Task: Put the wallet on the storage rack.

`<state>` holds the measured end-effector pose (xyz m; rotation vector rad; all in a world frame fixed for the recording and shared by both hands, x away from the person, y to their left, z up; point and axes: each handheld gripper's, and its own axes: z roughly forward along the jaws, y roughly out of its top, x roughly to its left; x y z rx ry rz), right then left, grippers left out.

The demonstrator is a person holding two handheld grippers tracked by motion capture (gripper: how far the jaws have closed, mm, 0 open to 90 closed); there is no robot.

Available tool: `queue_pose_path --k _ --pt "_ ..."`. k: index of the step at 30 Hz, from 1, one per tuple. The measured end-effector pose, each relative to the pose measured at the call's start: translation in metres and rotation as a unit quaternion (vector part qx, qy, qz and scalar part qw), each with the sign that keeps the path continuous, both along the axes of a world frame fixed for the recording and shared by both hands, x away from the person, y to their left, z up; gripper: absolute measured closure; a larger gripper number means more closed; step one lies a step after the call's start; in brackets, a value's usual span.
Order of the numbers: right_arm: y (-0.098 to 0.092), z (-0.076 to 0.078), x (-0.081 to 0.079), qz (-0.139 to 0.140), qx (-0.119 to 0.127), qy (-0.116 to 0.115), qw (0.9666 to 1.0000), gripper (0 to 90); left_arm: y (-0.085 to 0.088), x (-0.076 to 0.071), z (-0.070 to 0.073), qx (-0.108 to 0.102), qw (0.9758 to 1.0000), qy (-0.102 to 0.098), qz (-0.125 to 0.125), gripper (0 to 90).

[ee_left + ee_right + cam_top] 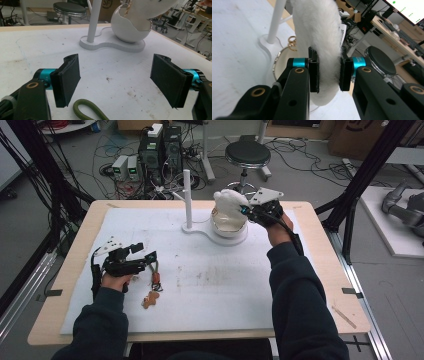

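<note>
A white fluffy plush (229, 200) hangs over the white egg-shaped bowl (229, 226) at the back of the table, with my right gripper (245, 210) shut on it. In the right gripper view the pads (314, 72) squeeze the plush (317, 25) from both sides, and a gold clasp (292, 42) dangles beside it above the bowl's rim (276, 60). My left gripper (143, 251) rests open at the front left. In the left gripper view the left gripper (117, 72) has nothing between its jaws, and a green cord loop (87, 110) lies on the mat just under them.
The bowl shares a white base (112, 46) with an upright white post (188, 195). A small cord with a red piece (156, 279) and a brown charm (150, 299) lie by the left hand. A stool (247, 154) and computer boxes (160, 150) stand behind the table.
</note>
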<state>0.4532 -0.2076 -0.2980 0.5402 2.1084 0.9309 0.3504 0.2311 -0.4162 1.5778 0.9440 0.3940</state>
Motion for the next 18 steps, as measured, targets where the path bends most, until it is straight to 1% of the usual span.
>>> queue_pose_path --k 1,2,3,6,8,9,10,11,12,13,14,15,16,17,18 --pt "0.001 -0.003 0.003 0.002 -0.004 -0.002 1.0000 76.1 0.000 0.000 0.000 -0.001 1.0000 0.001 -0.001 23.5" --pt "0.003 -0.008 0.008 0.005 -0.015 0.005 0.9999 76.1 0.000 0.000 0.000 -0.002 1.0000 0.001 -0.001 23.5" --pt "0.003 -0.008 0.008 0.005 -0.015 0.005 0.9999 76.1 0.000 0.000 -0.001 -0.002 1.0000 0.002 -0.001 23.5" --pt "0.008 -0.020 0.017 0.018 -0.043 0.007 0.9989 76.0 0.000 0.000 -0.001 -0.004 1.0000 0.003 -0.001 23.5" --pt "0.011 -0.024 0.021 0.025 -0.047 0.008 0.9986 76.0 0.000 0.000 -0.001 -0.005 1.0000 0.005 -0.001 23.6" --pt "0.012 -0.027 0.023 0.034 -0.049 0.007 0.9982 76.0 0.000 0.000 -0.001 -0.005 1.0000 0.005 -0.001 23.5" --pt "0.012 -0.027 0.023 0.034 -0.049 0.007 0.9982 76.0 0.000 0.000 -0.001 -0.005 1.0000 0.006 -0.001 23.5" --pt "0.013 -0.029 0.025 0.037 -0.054 0.005 0.9978 76.0 0.000 0.000 -0.001 -0.006 1.0000 0.006 -0.001 23.5" --pt "0.013 -0.032 0.028 0.042 -0.057 0.010 0.9974 76.1 0.000 0.000 -0.001 -0.004 1.0000 0.006 -0.001 23.5" --pt "0.013 -0.035 0.030 0.042 -0.058 0.016 0.9973 76.0 0.000 0.000 -0.002 -0.005 1.0000 0.006 -0.002 23.5" --pt "0.013 -0.038 0.033 0.042 -0.063 0.017 0.9970 76.1 0.000 0.000 -0.002 -0.005 1.0000 0.006 -0.002 23.6" --pt "0.013 -0.044 0.038 0.041 -0.068 0.030 0.9963 75.9 0.000 0.000 -0.002 -0.005 1.0000 0.007 -0.002 23.5" --pt "0.013 -0.044 0.038 0.041 -0.068 0.030 0.9963 75.9 0.000 0.000 -0.002 -0.005 1.0000 0.007 -0.003 23.5" --pt "0.013 -0.047 0.039 0.037 -0.067 0.035 0.9965 74.6 0.000 0.000 -0.002 -0.005 1.0000 0.008 -0.003 23.5" --pt "0.014 -0.050 0.040 0.025 -0.065 0.038 0.9968 70.2 0.001 0.000 -0.002 -0.004 1.0000 0.007 -0.003 23.6"
